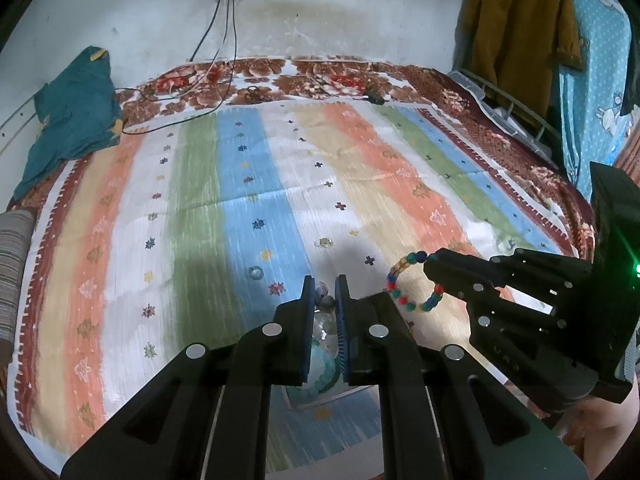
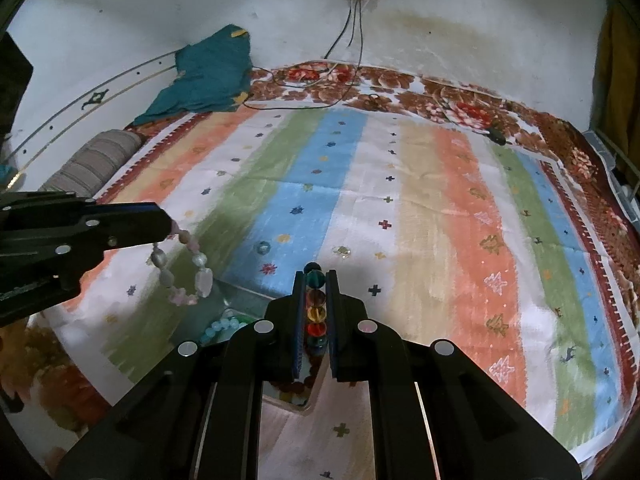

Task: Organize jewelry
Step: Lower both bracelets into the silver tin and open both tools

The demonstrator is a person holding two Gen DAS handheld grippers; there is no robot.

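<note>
Left tongs: clamped on pale bead bracelet | Right tongs: clamped on multicoloured bead bracelet | Both hang above striped bedspread | Advice: lower each loop over glass box, release separately.

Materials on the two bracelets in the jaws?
Multicolour bracelet: round glossy beads, translucent with highlights; glass or acrylic, can't tell which. Pale bracelet: chunky milky pink-white beads, irregular and semi-translucent; looks like polished stone or frosted glass.
</note>
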